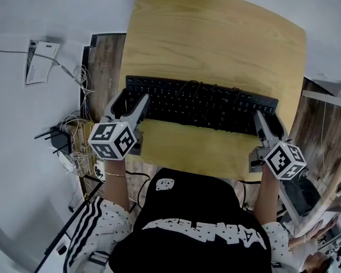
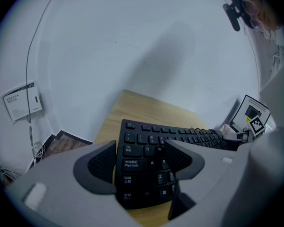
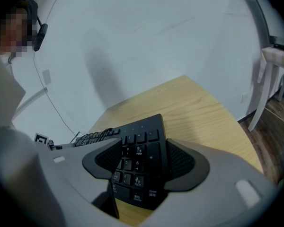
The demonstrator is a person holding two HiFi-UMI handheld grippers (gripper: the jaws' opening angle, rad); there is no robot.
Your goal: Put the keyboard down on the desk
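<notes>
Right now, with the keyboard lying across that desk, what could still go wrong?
The keyboard seems to rest on the desk, both grippers open over its ends. Pulling the left gripper or right gripper back low might catch a key and drag it. Its coiled cable lies loose on the keys and could snag. Its right end sits near the desk edge; a nudge might tip it.
</notes>
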